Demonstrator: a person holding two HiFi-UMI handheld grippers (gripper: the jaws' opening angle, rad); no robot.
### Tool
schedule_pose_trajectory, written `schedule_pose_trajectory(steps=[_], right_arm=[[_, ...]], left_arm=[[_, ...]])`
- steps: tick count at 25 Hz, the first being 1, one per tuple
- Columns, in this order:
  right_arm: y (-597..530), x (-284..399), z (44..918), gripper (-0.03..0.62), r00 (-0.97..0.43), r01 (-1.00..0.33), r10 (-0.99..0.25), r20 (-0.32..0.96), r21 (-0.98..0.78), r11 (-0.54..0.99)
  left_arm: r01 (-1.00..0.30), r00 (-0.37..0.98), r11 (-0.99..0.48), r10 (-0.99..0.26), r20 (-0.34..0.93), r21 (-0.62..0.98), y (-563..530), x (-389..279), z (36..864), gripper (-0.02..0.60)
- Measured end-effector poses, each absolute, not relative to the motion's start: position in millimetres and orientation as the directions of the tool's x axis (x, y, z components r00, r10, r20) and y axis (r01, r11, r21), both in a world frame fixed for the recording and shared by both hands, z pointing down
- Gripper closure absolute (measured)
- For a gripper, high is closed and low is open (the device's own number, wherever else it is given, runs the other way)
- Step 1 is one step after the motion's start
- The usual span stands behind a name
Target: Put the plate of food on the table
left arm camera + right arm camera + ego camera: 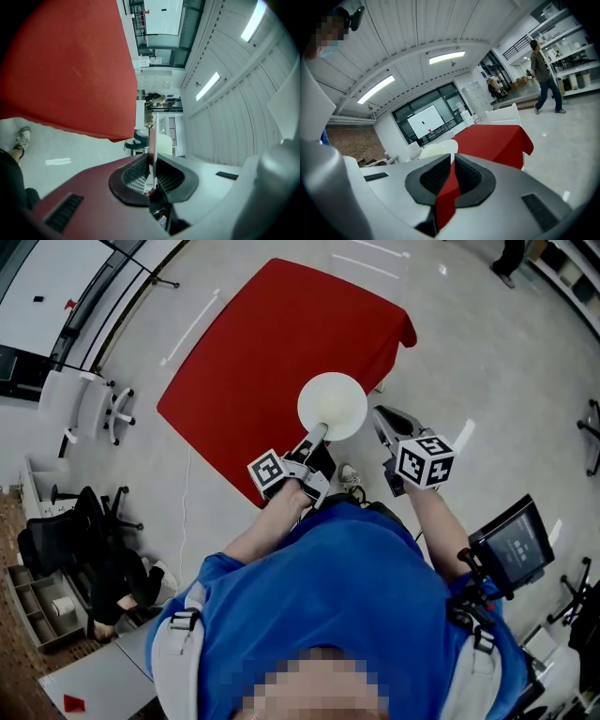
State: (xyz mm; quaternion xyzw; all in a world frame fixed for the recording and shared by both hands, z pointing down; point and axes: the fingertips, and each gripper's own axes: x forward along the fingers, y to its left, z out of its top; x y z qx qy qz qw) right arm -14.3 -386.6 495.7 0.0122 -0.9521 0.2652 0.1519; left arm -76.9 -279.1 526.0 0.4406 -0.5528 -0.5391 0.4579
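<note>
One red-clothed table [281, 343], pale floor [487, 362]

Both forearms reach forward from the torso, side by side. The left gripper [322, 432] points level, its jaws clamped on the rim of a white plate [333, 401]. The right gripper [382, 420] tilts slightly down, jaws together and empty.

We look down on a square worktop [272, 352] draped in a red cloth [309, 315] that hangs over its edges, standing cornerwise on the pale grey polished floor [487, 362]. White tape strips [190, 327] lie on the floor at its ten o'clock, and a white swivel chair [94, 409] stands at nine o'clock.
</note>
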Motion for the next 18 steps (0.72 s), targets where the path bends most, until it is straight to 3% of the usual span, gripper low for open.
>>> schedule_pose_trajectory(steps=[3,10,18], right_arm=[[-412,-73,493,0.59,-0.945,-0.073,0.099,0.313,-0.495,0.866],[-396,-92,479,0.591,-0.932,-0.027,0.15,0.332,-0.474,0.88],[-396,-170,506,0.591,-0.895,0.038,0.246,0.371,-0.488,0.872]], left_arm=[[0.015,-0.238,0.034,-0.971,0.037,0.999,-302,-131,525,0.555],[0.025,-0.316,0.016,-0.949,0.023,1.0,-280,-148,515,0.555],[0.048,-0.435,0.026,-0.899,0.045,0.998,-271,-213,537,0.555]])
